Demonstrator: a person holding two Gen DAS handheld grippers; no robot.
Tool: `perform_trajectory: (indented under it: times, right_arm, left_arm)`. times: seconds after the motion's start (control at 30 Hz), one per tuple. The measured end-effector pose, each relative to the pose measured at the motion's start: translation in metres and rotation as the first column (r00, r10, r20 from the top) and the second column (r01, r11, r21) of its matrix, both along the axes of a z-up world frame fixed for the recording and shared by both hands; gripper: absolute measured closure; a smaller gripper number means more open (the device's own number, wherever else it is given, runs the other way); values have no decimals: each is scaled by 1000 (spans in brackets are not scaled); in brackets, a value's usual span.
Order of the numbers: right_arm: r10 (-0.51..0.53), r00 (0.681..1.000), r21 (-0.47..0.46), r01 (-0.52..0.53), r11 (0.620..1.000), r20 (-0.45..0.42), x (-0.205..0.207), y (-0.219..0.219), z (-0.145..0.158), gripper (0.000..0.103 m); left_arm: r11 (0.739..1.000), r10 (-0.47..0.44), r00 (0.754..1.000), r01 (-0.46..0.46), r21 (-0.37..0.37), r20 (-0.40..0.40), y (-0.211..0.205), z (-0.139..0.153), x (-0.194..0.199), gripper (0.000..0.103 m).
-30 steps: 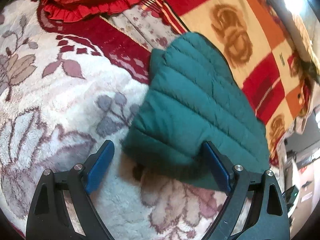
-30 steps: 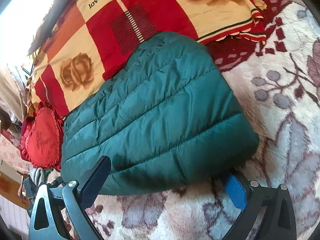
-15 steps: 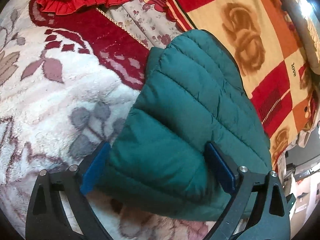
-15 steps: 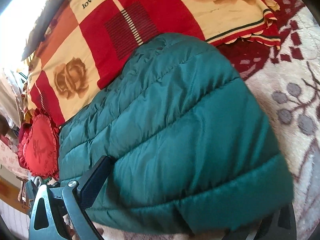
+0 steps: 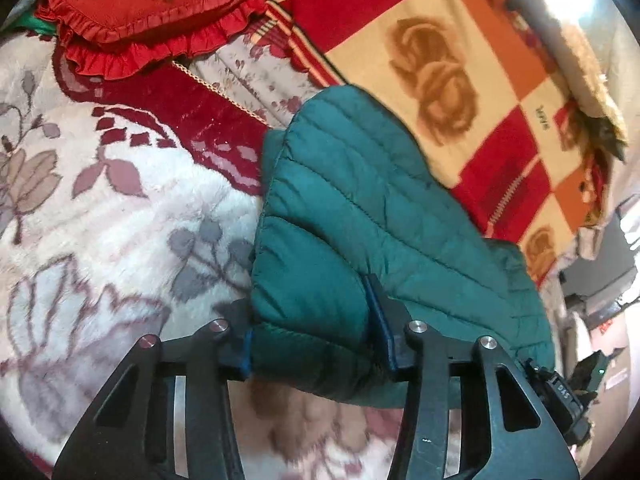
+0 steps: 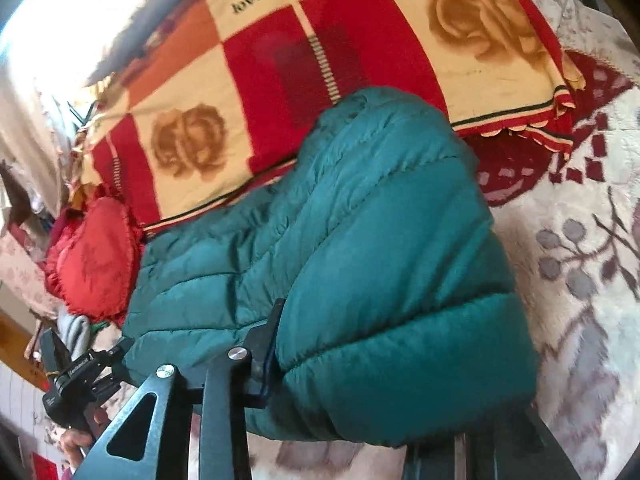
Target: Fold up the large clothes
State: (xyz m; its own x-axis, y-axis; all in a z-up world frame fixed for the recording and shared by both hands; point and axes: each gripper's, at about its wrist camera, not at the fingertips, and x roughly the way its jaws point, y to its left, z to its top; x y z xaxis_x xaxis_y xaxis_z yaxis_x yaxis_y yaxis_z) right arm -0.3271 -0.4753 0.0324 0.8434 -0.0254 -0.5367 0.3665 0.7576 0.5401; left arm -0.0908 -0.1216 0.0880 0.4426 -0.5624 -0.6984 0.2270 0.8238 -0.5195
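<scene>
Left gripper (image 5: pixel 314 344) enters from 6 o'clock, both fingers clamped on the near left corner of the green puffer jacket (image 5: pixel 360 208); fabric bulges between the blue pads (image 5: pixel 381 322). Right gripper (image 6: pixel 360 376) also comes in from 6 o'clock, left finger pressed into the jacket's near edge, right finger buried under the padding, so it's squeezing the jacket (image 6: pixel 360 248) too. Jacket lies folded on the floral plush blanket (image 5: pixel 120 208), far edge overlapping the checked rose blanket (image 5: pixel 460 80).

Readable text: "I love you" on the red heart cushion (image 5: pixel 144 4) at 11 o'clock in left view; "love" on the checked blanket (image 6: pixel 248 2) at 12 o'clock in right view. Left-view blanket text blurred.

Heart cushion (image 6: pixel 92 256) sits at 9 o'clock in right view, just beside the jacket. The other gripper's body shows at 8 o'clock there.
</scene>
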Motion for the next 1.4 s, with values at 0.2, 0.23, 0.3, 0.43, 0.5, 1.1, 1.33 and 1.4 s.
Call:
perform_trajectory:
  times: [0.2, 0.23, 0.3, 0.43, 0.5, 1.1, 1.33, 1.4]
  right_arm:
    - [45, 999, 41, -44, 998, -4, -64, 42, 7, 66]
    - [49, 999, 47, -48, 998, -18, -75, 51, 5, 66]
    - [51, 998, 72, -49, 996, -33, -93, 65, -1, 64]
    - [-6, 997, 107, 14, 994, -72, -112, 67, -23, 48]
    - [-49, 994, 140, 62, 988, -95, -116, 57, -33, 39]
    - [-148, 986, -357, 112, 927, -76, -149, 131, 51, 20]
    - [-66, 993, -442, 17, 897, -97, -118, 185, 45, 19]
    - [-60, 993, -462, 8, 887, -99, -113, 194, 43, 19]
  left_arm:
    - [995, -94, 996, 94, 42, 5, 35, 11, -57, 58]
    - [993, -107, 994, 107, 52, 0, 42, 10, -68, 58]
    - [991, -116, 993, 116, 70, -13, 52, 3, -84, 58]
    - [989, -110, 993, 113, 98, -44, 61, -16, -99, 53]
    - [988, -94, 995, 98, 123, -34, 60, -19, -100, 48]
    - [938, -79, 948, -34, 344, 309, 25, 45, -171, 31]
    - [934, -115, 946, -1, 357, 302, 6, 42, -188, 31]
    - [932, -116, 943, -5, 362, 312, 4, 42, -192, 31]
